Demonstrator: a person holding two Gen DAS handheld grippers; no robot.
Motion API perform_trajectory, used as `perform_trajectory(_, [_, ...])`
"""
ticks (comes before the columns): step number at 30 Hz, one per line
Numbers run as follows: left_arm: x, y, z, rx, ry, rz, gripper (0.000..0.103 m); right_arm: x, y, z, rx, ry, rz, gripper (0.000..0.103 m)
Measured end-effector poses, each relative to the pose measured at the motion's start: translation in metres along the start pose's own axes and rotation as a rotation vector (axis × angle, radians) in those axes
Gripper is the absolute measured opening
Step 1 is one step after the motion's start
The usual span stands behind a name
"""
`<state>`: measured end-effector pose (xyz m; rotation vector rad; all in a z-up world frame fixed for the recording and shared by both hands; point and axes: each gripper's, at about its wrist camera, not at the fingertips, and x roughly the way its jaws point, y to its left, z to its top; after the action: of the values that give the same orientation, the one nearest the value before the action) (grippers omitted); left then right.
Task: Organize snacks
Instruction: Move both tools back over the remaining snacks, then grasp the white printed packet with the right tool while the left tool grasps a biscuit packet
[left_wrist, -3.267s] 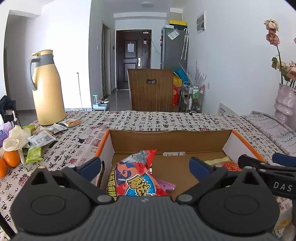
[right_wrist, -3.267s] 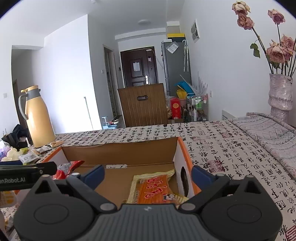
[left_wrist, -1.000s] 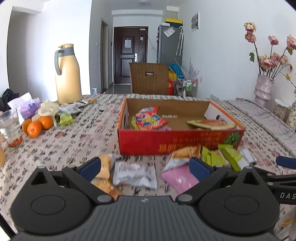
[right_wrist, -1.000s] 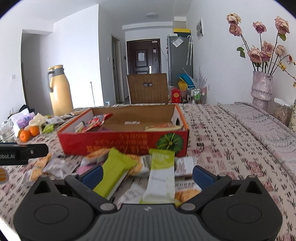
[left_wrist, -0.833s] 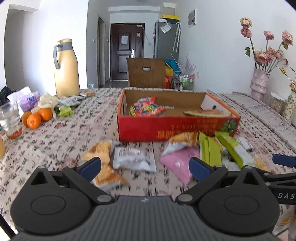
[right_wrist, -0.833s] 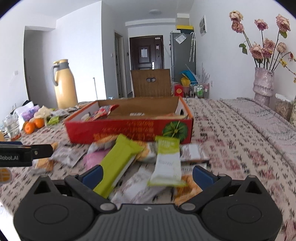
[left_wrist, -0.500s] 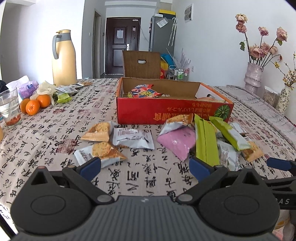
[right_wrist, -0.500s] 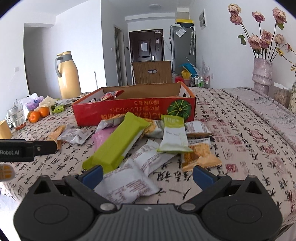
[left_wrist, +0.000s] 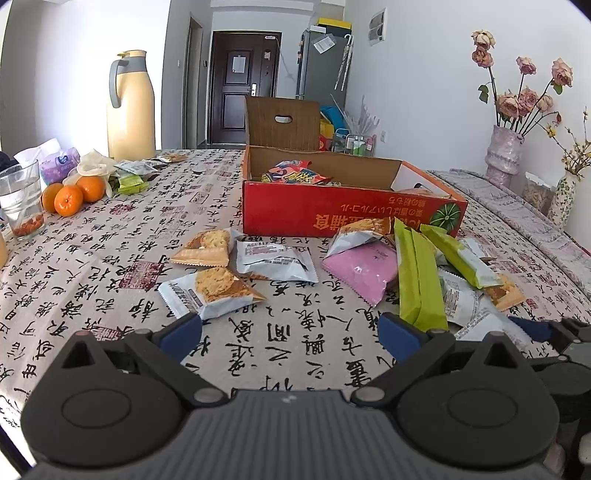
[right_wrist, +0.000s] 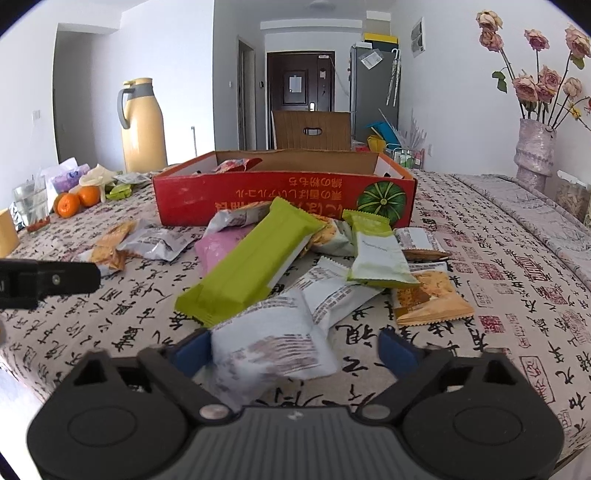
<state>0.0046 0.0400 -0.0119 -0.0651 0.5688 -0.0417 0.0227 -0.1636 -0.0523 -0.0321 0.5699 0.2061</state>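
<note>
Hovering low over the near edge of the table (right_wrist: 517, 236), the right gripper (right_wrist: 291, 349) has just been closing its jaws around a white snack packet (right_wrist: 269, 343) that lies between them; the left finger looks to touch the wrapper's edge while the right one stands clear, so I judge nothing is pinched yet; that packet sits at the near end of the heap, which is likely why it is taken first. Beyond it the loose snacks lie piled just before the red box (right_wrist: 284, 195): a long green bar (right_wrist: 251, 266) leans across a pink packet (right_wrist: 218, 247), and a pale green packet (right_wrist: 376, 254) rests on the white wrappers beside it. To its side the left gripper (left_wrist: 291, 334) waits with jaws spread and nothing between them, poised over bare cloth just beside a biscuit packet (left_wrist: 210, 290); a grey packet (left_wrist: 275, 260) lies a little farther on. Inside the box a red bag (left_wrist: 295, 176) already rests, so the sorting seems only begun; most snacks remain on the cloth.
</note>
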Motion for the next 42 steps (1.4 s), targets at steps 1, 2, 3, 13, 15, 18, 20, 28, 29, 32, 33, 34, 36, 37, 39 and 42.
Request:
perform_trajectory(1, [0.001,0.001,0.0,-0.002,0.002,0.0,0.103,0.001,0.001,0.0,-0.001,0.002,0.007,0.085])
perform_trajectory(2, [0.001,0.001,0.0,-0.004,0.003,-0.001,0.103,0.001,0.001,0.0,-0.003,0.003,0.011,0.08])
perform_trajectory(3, [0.002,0.002,0.0,-0.005,0.005,-0.001,0.103,0.001,0.002,0.0,-0.005,0.002,0.016,0.074])
perform_trajectory(13, [0.003,0.0,0.0,-0.005,0.012,0.001,0.103,-0.006,-0.001,-0.002,-0.006,-0.012,0.043,0.031])
perform_trajectory(15, [0.003,-0.001,0.0,-0.003,0.012,0.004,0.103,-0.008,-0.003,-0.001,-0.003,-0.022,0.045,0.029])
perform_trajectory(18, [0.004,-0.001,0.001,-0.005,0.012,0.008,0.103,-0.013,-0.006,-0.001,0.004,-0.042,0.047,0.028])
perform_trajectory(20, [0.005,0.0,0.002,-0.006,0.012,0.013,0.103,-0.017,-0.009,0.0,0.01,-0.057,0.044,0.028])
perform_trajectory(28, [0.013,0.014,0.015,0.037,0.007,0.067,0.103,-0.027,-0.026,0.01,0.039,-0.118,0.002,0.028])
perform_trajectory(29, [0.017,0.017,0.017,0.043,0.012,0.075,0.103,-0.027,-0.028,0.011,0.043,-0.124,-0.005,0.028])
perform_trajectory(32, [0.031,0.028,0.023,0.067,0.035,0.096,0.103,-0.027,-0.036,0.014,0.056,-0.136,-0.03,0.028])
perform_trajectory(33, [0.036,0.031,0.024,0.074,0.046,0.101,0.103,-0.026,-0.039,0.015,0.06,-0.139,-0.038,0.028])
perform_trajectory(34, [0.041,0.035,0.026,0.08,0.059,0.106,0.103,-0.026,-0.041,0.016,0.064,-0.141,-0.047,0.028])
perform_trajectory(36, [0.052,0.042,0.027,0.089,0.083,0.108,0.103,-0.025,-0.045,0.018,0.071,-0.144,-0.062,0.028])
perform_trajectory(37, [0.057,0.044,0.028,0.1,0.096,0.1,0.103,-0.024,-0.047,0.019,0.073,-0.144,-0.07,0.028])
perform_trajectory(39, [0.065,0.046,0.028,0.134,0.113,0.092,0.103,-0.021,-0.05,0.02,0.076,-0.142,-0.086,0.028])
perform_trajectory(42, [0.079,0.051,0.027,0.156,0.148,0.085,0.103,-0.016,-0.053,0.022,0.083,-0.138,-0.106,0.028])
